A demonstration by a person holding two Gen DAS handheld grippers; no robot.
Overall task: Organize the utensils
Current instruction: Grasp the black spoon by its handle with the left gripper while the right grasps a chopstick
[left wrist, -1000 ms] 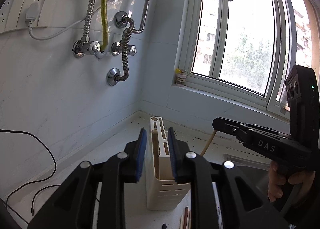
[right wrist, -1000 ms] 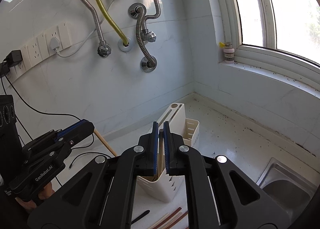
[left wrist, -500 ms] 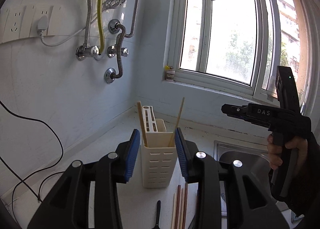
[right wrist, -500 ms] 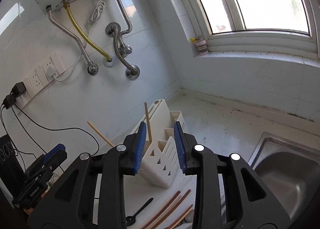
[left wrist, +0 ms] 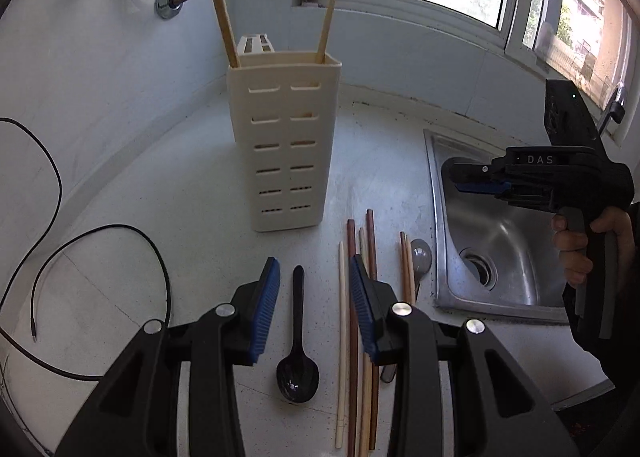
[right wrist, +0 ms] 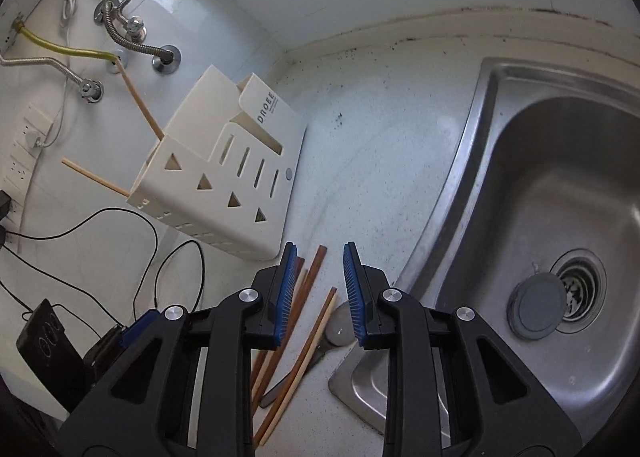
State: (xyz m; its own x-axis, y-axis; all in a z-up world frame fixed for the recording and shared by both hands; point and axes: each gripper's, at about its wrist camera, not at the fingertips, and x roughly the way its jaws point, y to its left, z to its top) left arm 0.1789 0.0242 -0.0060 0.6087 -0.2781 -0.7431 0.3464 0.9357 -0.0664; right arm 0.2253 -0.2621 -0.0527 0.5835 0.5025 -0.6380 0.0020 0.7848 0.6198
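Two chopsticks (left wrist: pixel 219 1) now stand in the cream holder (left wrist: pixel 284 145), released since a second ago. Both grippers are lowered toward the loose chopsticks (left wrist: pixel 352 321) near the counter's sink-side edge. The left gripper (left wrist: pixel 314 309) is held apart, empty; the right gripper (right wrist: pixel 318 293) is closing, nothing clamped. White counter (left wrist: pixel 192 217), steel sink (right wrist: pixel 560 185), window.

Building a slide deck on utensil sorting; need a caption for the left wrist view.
Open left gripper above black spoon and loose chopsticks, facing the cream utensil holder with two chopsticks inside.
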